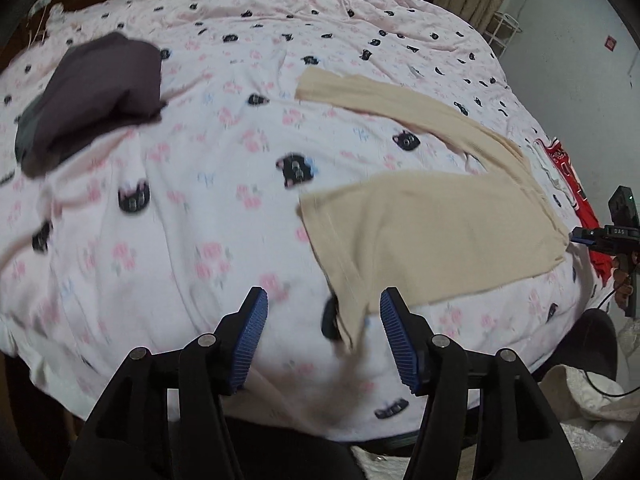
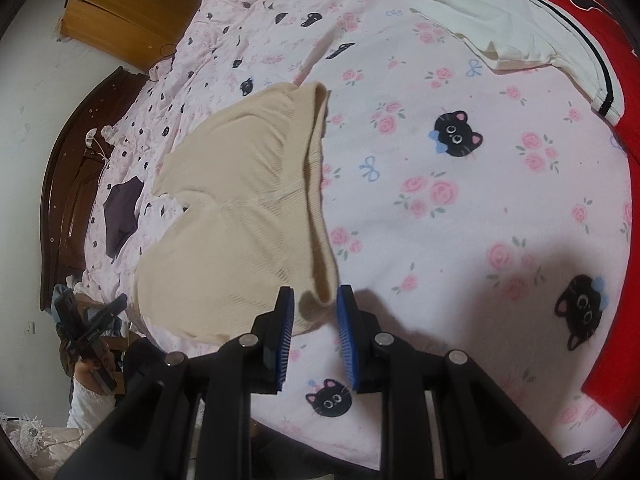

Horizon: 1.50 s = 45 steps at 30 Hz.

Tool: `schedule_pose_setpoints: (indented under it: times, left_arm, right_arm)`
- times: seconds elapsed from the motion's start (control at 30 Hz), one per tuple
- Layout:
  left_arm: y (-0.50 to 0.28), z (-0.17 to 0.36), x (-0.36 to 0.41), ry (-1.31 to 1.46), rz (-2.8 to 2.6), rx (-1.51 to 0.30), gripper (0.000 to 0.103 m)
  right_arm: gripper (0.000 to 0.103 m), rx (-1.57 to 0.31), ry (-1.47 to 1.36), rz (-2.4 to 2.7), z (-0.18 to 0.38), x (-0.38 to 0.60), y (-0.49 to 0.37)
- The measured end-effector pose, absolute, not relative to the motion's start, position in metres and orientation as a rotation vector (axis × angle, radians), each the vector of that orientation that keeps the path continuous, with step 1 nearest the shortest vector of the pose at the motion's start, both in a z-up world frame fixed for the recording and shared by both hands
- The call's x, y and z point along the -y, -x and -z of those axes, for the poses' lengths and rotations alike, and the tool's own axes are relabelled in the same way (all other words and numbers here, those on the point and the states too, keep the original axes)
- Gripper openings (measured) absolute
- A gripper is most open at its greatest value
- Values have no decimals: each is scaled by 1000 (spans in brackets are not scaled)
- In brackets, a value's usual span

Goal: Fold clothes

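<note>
Lying spread on the bed [image 1: 224, 184], toward its near edge: the cream garment [image 1: 432, 232], partly doubled over, one long sleeve stretching away across the sheet, a loose corner trailing down between the pads of the left claw [image 1: 324, 320]. Standing wide apart, that left claw, pressing on nothing; blurring in this view, so whether the cloth corner is brushing a pad cannot be told. Reaching in from the garment's other end, the right claw [image 2: 316, 316], standing narrow with the folded collar end of the cream garment [image 2: 248, 208] sitting in the gap between its blue pads; whether those pads are actually pinching the cloth cannot be told. Covering the bed, a pink sheet printed with roses, bows and black cat faces. Sitting well apart on the far side, a dark purple garment [image 1: 96, 96], folded into a bundle. Lying beyond the cream one, near the right claw's side, a red jersey [image 2: 600, 92] with a white garment [image 2: 508, 28] resting partly on it. Standing past the bed's head, a wooden cabinet [image 2: 128, 12].
</note>
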<state>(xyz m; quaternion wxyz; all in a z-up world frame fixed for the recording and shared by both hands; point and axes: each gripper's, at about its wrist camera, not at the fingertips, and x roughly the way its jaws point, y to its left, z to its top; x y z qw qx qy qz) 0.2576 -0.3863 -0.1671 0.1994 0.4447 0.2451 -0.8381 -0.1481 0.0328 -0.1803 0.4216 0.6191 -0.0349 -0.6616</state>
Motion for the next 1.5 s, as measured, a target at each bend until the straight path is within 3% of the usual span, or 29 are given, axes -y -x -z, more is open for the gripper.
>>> schedule_pose_setpoints:
  times: [0.3,0.5,0.77,0.9,1.03,1.5]
  left_arm:
    - [-263,165,382,-1148,2392,-762,55]
    - [-232,159,416,-1138,2438,-662,53]
    - [-208,178,432,-1270,2447,-586,32]
    - [-205,184,433,-1299,2444,-571,28]
    - [-203,183,430,-1301,2462,-545,5]
    - [-191,171,443,-1284,2414,-419,4]
  right_arm:
    - [24,71,-1549,1648,177,-35,135]
    - [24,59,-1533,1648,170,-35,130]
    - [24,53,-1526,1661,165,-39,131]
    - [24,51,-1533,1660,166,-39,131]
    - [24,43,-1534,1656,166,-36,131]
    - [24,38,-1535,1657,165,-34,132]
